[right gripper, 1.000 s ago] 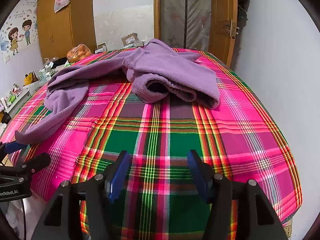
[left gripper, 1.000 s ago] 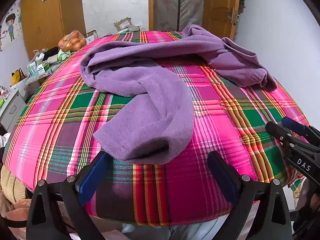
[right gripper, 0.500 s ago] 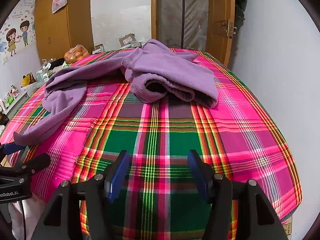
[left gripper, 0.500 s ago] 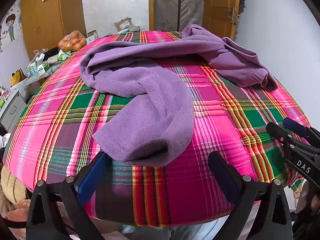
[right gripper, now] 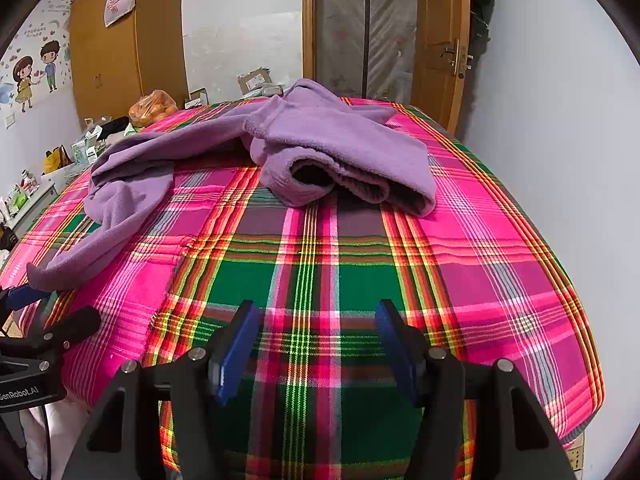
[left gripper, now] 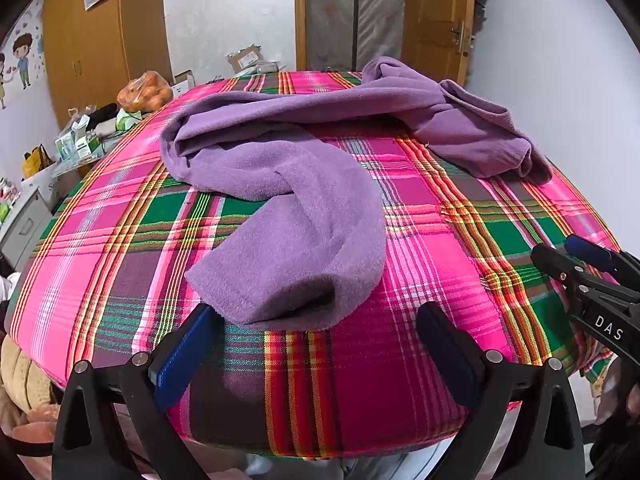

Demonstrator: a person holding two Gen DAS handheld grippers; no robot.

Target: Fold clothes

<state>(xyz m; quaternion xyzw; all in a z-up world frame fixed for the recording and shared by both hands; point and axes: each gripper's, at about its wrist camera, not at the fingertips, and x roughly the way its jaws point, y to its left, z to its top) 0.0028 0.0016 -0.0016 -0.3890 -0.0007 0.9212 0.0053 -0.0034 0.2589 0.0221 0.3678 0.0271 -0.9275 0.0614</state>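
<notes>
Bright even indoor light, soft shadows, sharp focus, strong fisheye bending, dark vignette at corners

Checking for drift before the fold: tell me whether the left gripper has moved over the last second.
Yes, slightly. The left gripper has crept forward toward the purple fleece garment; its cuff now sits nearer the fingertips against the plaid bedcover.

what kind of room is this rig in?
Most likely a home bedroom: a plaid-covered bed serves as the work surface for the purple garment, with a wooden wardrobe and cartoon wall stickers behind it.
</notes>
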